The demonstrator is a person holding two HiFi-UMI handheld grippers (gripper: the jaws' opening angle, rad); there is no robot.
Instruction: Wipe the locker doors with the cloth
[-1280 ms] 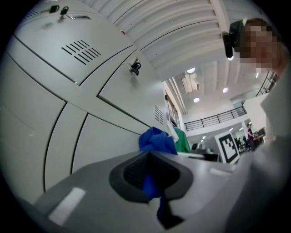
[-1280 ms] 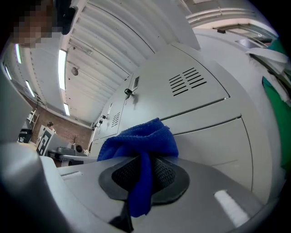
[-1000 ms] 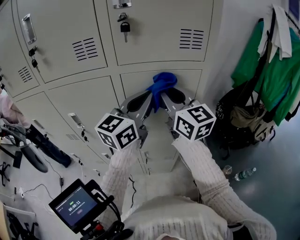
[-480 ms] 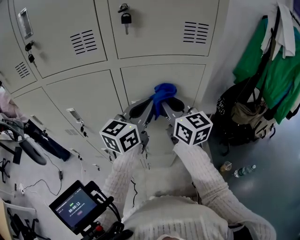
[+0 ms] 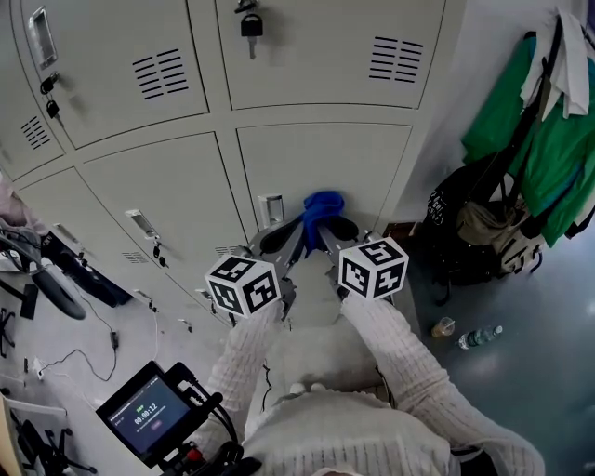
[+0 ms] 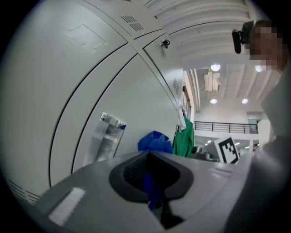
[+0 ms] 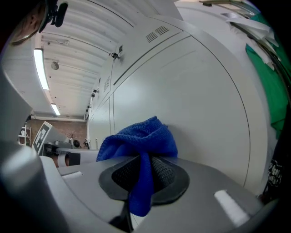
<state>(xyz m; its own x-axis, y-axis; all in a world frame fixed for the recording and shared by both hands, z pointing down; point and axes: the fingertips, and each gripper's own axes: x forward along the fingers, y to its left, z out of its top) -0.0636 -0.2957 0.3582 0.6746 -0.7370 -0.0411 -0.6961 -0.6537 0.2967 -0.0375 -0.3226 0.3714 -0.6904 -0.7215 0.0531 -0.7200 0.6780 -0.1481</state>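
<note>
- Both gripper views show the jaws closed on the same thing. The left gripper [image 6: 152,177] pinches a narrow blue strip of the cloth [image 7: 141,136], and the right gripper [image 7: 143,175] clamps a thicker fold that hangs down between its pads.
- Beyond the jaws the cloth is bunched into a ball that rests against the pale face of the lower locker door [image 5: 321,153].
- In the head view we see the two grippers angled inward, so their tips meet at the cloth, with the marker cubes towards us and white knit sleeves [image 5: 390,344] behind them.
- Just left of the cloth sits a metal latch plate [image 5: 271,208] on the same door. The left gripper view shows it beside the blue bundle.
- A padlock [image 5: 250,25] hangs on the upper door, well above the work.
- To the right, apart from the lockers, we see green garments [image 5: 525,121] hanging over a black bag [image 5: 465,232], and a bottle [image 5: 474,337] lying on the floor.
- At lower left a handheld screen [image 5: 149,412] faces up.
- Nothing stands between the grippers and the door. Their own bodies hide the door's lower part.
- Compared with a second ago, the cloth and both grippers lie lower on the door, away from its top edge. The latch plate, hidden earlier, is now exposed.
</note>
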